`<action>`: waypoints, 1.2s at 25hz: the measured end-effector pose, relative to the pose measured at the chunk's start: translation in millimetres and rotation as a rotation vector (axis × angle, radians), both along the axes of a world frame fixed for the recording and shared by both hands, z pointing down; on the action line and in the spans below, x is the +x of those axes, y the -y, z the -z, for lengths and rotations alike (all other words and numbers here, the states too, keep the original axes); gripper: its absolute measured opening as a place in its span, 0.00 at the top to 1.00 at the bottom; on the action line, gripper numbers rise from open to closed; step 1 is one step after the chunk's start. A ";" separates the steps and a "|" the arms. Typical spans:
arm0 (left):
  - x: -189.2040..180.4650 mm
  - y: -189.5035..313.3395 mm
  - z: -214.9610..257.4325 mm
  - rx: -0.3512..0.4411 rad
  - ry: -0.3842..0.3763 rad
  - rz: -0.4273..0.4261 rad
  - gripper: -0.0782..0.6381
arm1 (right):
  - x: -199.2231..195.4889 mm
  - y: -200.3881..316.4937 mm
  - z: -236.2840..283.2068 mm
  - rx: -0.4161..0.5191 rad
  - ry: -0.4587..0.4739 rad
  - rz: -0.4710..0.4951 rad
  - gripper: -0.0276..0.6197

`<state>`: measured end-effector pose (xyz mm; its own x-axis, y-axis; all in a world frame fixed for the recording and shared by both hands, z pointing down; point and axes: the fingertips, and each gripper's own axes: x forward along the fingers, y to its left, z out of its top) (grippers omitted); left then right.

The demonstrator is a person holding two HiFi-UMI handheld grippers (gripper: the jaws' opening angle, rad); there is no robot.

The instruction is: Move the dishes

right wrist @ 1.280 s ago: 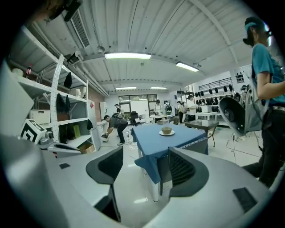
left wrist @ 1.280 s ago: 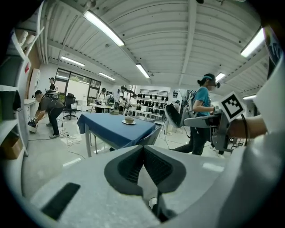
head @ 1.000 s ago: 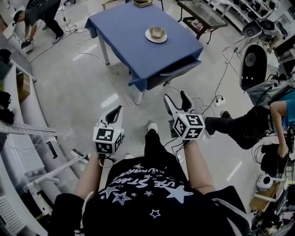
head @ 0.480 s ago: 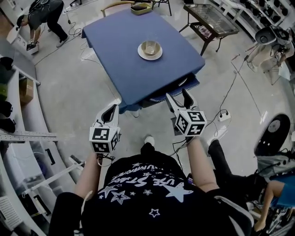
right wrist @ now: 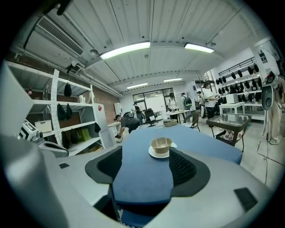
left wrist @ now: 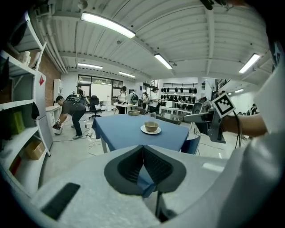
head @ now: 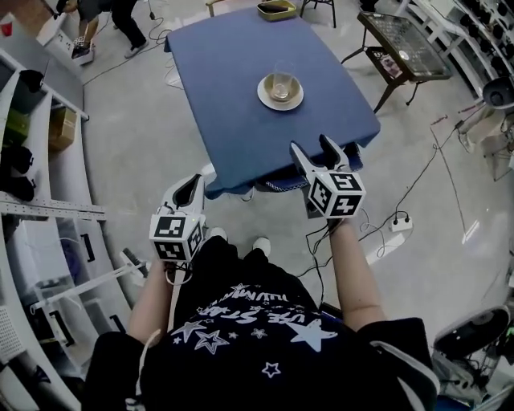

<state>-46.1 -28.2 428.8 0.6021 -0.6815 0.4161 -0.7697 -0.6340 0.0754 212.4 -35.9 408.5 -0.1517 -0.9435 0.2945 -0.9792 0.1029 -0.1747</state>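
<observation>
A tan bowl (head: 280,87) sits on a white plate (head: 264,94) near the middle of the blue table (head: 225,96), with a clear glass (head: 283,72) just behind it. My left gripper (head: 193,183) is shut and empty, held off the table's near left corner. My right gripper (head: 313,146) is open and empty, over the table's near edge and well short of the dishes. Through the right gripper view's open jaws (right wrist: 144,164) I see the bowl (right wrist: 161,144) straight ahead. In the left gripper view the bowl (left wrist: 151,126) lies beyond the shut tips (left wrist: 143,147).
A shallow tray (head: 276,10) rests at the table's far edge. A chair (head: 273,185) is tucked under the near edge. Shelving (head: 32,120) lines the left; a glass-topped side table (head: 401,48) stands right. A power strip (head: 399,223) and cables lie on the floor. People (head: 120,16) work behind.
The table with its dishes has drawn nearer and more centred as I walked up to it. Both grippers keep their pose: left shut, right open.
</observation>
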 end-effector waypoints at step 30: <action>64.1 229.9 -29.1 -0.071 -0.067 -0.211 0.86 | 32.5 218.7 -55.5 -0.174 -0.152 -0.122 0.49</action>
<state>18.0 -258.1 457.9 0.7560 -0.5082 0.4125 -0.6125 -0.7716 0.1719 244.9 -254.6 464.0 0.0187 -0.8855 0.4643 -0.9989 -0.0362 -0.0289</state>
